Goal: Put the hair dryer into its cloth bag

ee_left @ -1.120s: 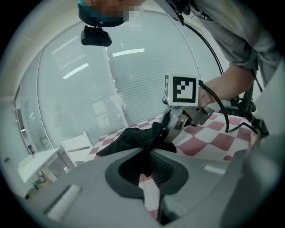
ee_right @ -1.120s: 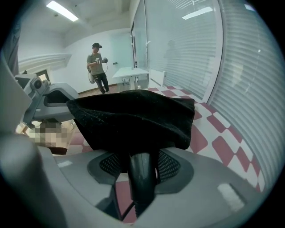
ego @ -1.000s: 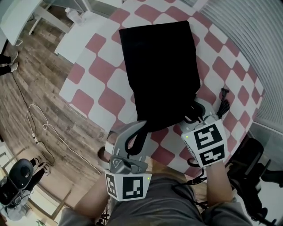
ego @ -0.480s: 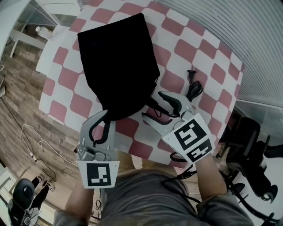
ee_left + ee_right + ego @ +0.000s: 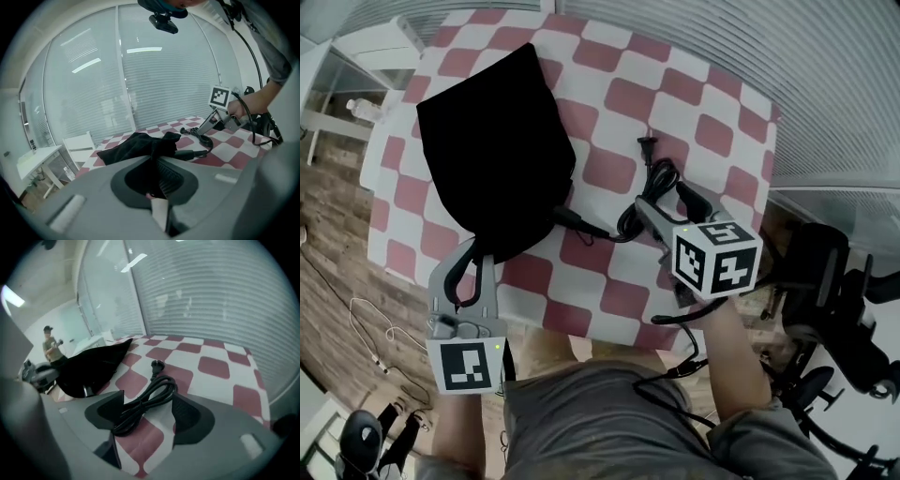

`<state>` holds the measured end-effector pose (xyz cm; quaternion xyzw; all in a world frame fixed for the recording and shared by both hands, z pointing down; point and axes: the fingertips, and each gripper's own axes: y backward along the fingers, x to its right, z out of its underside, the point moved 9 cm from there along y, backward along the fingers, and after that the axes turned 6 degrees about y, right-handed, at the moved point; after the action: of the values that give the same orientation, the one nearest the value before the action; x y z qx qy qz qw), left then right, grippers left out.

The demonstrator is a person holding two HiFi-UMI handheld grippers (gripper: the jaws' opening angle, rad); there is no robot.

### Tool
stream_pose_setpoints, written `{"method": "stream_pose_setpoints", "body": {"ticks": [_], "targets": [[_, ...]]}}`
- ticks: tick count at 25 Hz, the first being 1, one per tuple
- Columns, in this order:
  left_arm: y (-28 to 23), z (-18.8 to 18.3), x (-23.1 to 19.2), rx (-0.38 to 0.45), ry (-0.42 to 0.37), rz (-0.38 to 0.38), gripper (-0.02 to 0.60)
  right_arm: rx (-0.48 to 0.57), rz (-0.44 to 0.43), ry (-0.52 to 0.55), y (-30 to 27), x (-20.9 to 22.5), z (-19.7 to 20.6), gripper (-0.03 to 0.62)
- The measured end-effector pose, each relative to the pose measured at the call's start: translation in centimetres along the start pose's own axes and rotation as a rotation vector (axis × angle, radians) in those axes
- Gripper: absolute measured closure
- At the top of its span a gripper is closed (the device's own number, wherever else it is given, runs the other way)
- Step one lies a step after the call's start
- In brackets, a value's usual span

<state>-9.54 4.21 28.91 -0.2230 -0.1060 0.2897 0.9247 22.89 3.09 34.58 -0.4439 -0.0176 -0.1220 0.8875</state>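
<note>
While the hair dryer seems hidden inside it, we see the cloth bag [image 5: 492, 141] lying upper left on the table [image 5: 712, 103].
Limp, light cloth: our left gripper [image 5: 473, 262] has its fingers clamped on the bag's mouth. Our right gripper [image 5: 666, 202] has its fingers just opened, standing apart around the springy coiled cord [image 5: 652, 187]. Checked table, wooden floor [image 5: 337, 234] at left.

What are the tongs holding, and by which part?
Left tongs pinch the black cloth bag by its near edge. Right tongs hold nothing: their jaws have just been opening, the power cord lying between them.
</note>
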Motion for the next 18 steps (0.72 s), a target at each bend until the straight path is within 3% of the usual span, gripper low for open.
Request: {"method": "stream_pose_setpoints", "body": {"ticks": [3, 6, 9, 10, 14, 17, 18], "targets": [[0.2, -0.5, 0.6, 0.002, -0.032, -0.004, 0.572, -0.004, 0.021, -0.136, -1.3, 0.9, 0.4, 0.243], [0.3, -0.2, 0.2, 0.001, -0.045, -0.002, 0.572, 0.001, 0.030, -0.119, -2.0, 0.5, 0.2, 0.298], [0.2, 0.1, -0.1, 0.003, -0.064, 0.015, 0.572, 0.045, -0.020, -0.061, -2.5, -0.3, -0.3, 0.390], [0.2, 0.1, 0.0, 0.001, -0.078, 0.020, 0.572, 0.075, -0.036, -0.018, -2.4, -0.7, -0.5, 0.435], [0.1, -0.3, 0.3, -0.028, -0.089, 0.024, 0.572, 0.289, -0.151, 0.227, -0.5, -3.4, -1.8, 0.475], [-0.1, -0.5, 0.1, -0.041, -0.077, 0.032, 0.572, 0.499, -0.315, 0.537, 1.9, -7.1, -2.8, 0.493], [-0.1, -0.6, 0.0, -0.040, -0.078, 0.032, 0.572, 0.500, -0.355, 0.664, 2.6, -8.3, -2.7, 0.494]]}}
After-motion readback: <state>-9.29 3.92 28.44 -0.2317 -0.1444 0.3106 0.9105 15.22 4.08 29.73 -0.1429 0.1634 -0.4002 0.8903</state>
